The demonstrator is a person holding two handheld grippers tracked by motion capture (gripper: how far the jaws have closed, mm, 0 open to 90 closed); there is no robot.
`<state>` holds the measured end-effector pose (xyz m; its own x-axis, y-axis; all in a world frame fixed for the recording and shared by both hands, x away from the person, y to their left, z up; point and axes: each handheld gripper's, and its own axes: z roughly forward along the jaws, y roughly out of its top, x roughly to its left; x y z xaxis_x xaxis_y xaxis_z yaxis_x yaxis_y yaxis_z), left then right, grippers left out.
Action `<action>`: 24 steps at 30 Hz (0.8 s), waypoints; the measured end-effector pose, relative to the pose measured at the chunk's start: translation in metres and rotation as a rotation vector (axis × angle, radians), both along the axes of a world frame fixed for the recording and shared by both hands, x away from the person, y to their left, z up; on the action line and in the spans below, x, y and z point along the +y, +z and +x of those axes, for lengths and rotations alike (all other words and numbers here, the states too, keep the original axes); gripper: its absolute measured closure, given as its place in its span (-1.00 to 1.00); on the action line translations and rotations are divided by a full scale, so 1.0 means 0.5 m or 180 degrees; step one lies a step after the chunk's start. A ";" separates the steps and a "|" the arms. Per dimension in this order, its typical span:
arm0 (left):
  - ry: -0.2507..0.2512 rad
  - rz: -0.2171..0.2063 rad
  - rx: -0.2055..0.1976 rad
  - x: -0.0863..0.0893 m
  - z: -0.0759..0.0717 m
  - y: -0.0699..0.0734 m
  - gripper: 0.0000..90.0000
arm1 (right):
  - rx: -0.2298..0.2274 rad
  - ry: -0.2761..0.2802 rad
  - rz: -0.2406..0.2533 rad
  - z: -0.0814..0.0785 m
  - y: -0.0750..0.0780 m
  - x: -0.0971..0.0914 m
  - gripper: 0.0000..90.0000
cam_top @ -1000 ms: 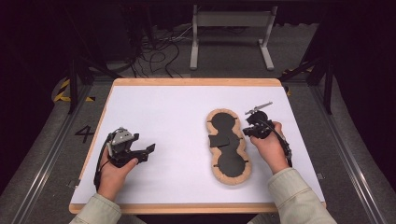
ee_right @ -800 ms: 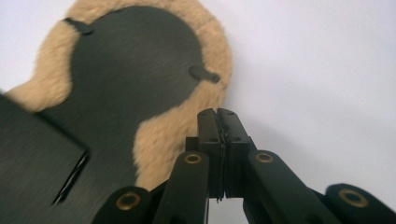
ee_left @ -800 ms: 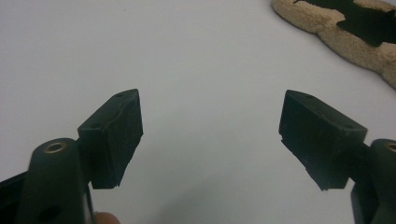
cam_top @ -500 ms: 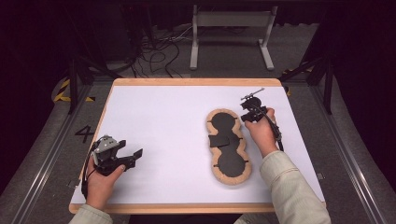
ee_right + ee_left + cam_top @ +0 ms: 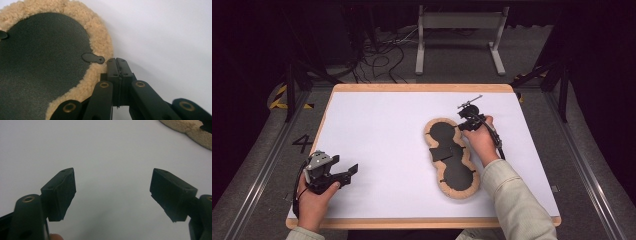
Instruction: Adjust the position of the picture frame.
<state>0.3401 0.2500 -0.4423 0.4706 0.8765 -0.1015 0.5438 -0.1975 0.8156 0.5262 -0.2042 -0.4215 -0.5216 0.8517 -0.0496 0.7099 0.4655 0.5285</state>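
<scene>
- my right gripper (image 5: 460,125) has its jaws pressed flat together with nothing between them; they have just been closing
- in the right gripper view the shut tips (image 5: 116,65) sit just at the fleece edge of the pad (image 5: 45,62), beside a small black tab (image 5: 92,58) with a cross-shaped hole; whether they touch the fleece i cannot tell
- the pad (image 5: 452,156) lies flat on the right half of the table, a long piece with a dark leathery face and a tan fleece rim, its far end by my right hand (image 5: 481,142)
- my left gripper (image 5: 343,175) is held near the table's near left corner, well apart from the pad, jaws spread wide and empty
- the left gripper view looks along those open jaws at bare white surface, with a strip of fleece (image 5: 186,131) in the top right corner
- the table (image 5: 377,130) is a white sheet over a board with a light wooden edge
- beyond it the room is dark: a grey floor, loose black cables (image 5: 377,55), a white metal frame (image 5: 459,37), yellow-black tape (image 5: 279,97) at the left and a number four (image 5: 303,143) marked on the floor
</scene>
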 end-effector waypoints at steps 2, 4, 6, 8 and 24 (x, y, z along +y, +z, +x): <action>-0.0010 0.0009 0.0009 -0.001 0.000 -0.001 -0.51 | -0.0042 0.0093 -0.0054 -0.002 0.001 0.021 1.00; -0.0019 0.0023 0.0011 -0.001 0.000 -0.002 -0.52 | -0.0058 0.0183 -0.0037 -0.004 0.000 0.048 1.00; -0.0038 0.0053 0.0027 -0.002 0.001 -0.005 -0.52 | -0.0047 0.0275 0.0013 -0.006 -0.001 0.069 1.00; -0.0038 0.0058 0.0030 -0.001 0.001 -0.006 -0.52 | -0.0046 0.0349 0.0023 -0.009 -0.001 0.088 1.00; -0.0071 0.0102 0.0015 -0.009 0.016 -0.007 -0.52 | -0.0274 0.1088 -0.0124 -0.062 0.025 0.210 1.00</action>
